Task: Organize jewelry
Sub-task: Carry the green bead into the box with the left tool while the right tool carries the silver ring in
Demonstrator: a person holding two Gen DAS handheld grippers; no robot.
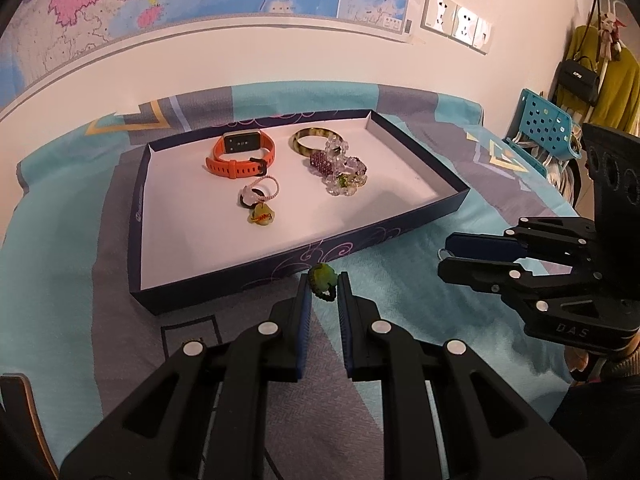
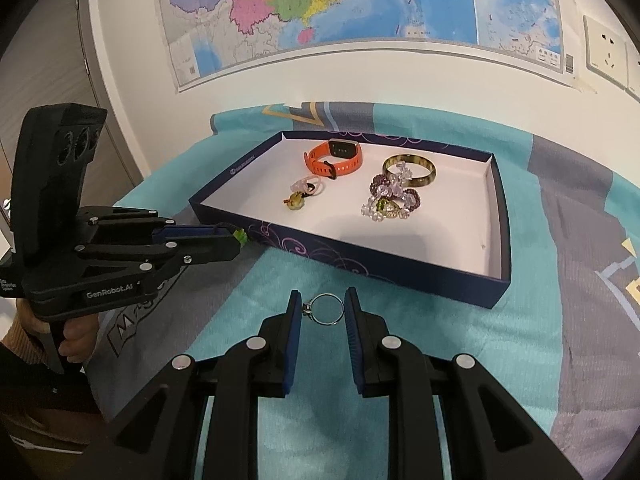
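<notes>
Rings, one per gripper, both on the cloth just in front of the tray (image 1: 400, 236).

Left gripper (image 1: 325, 286) has its pads narrowed around a green beaded ring (image 1: 322, 280), looks pinched but I can't swear it's lifted. Right gripper (image 2: 323, 307) brackets a thin silver ring (image 2: 326, 309), a sliver of gap still showing. Both are featherweight; I'd guess the metal band is stiff and slippery, so squeeze across the hoop, while the beaded one gives a bit. Only the right view shows the silver ring properly; watch (image 1: 240, 156), bangle (image 1: 316, 140) and crystal bracelets (image 1: 340, 168) already sit inside.
</notes>
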